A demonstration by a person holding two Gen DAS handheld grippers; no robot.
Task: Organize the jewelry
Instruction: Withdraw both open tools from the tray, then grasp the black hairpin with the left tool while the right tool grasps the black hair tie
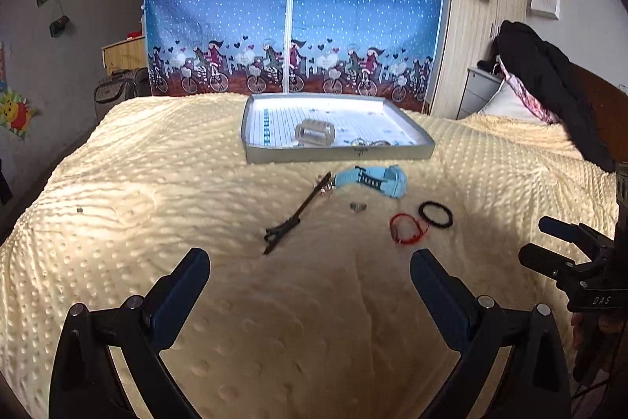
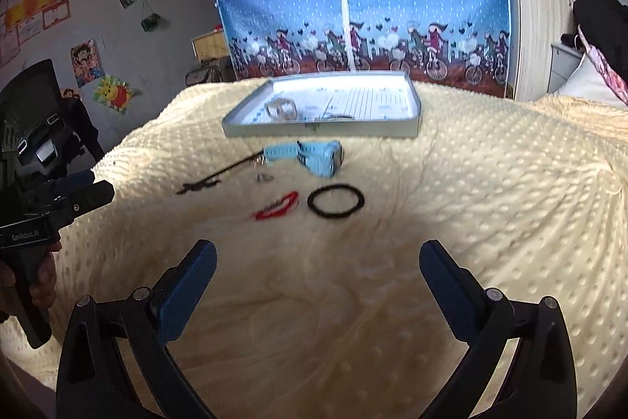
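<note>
In the left wrist view, the left gripper point(image 1: 310, 262) is held wide open over a cream dimpled blanket point(image 1: 117, 183), nothing between its blue flat pads. At twelve o'clock a shallow rectangular metal tray point(image 1: 341, 152) is seen, with a pale watch point(image 1: 315, 133) lying inside it. Nearer, a light blue rubbery watch point(image 1: 373, 179) lies beside a thin black hair clip point(image 1: 296, 214); at one o'clock a red cord bracelet point(image 1: 408, 228) touches a black beaded ring bracelet point(image 1: 435, 214).

In the right wrist view, the right gripper point(image 2: 318, 258) is likewise spread wide and empty. The black bracelet point(image 2: 335, 201) is seen at twelve o'clock, the red cord point(image 2: 276, 209) just left of it, and the blue watch point(image 2: 314, 152) and the tray point(image 2: 322, 128) beyond.
</note>
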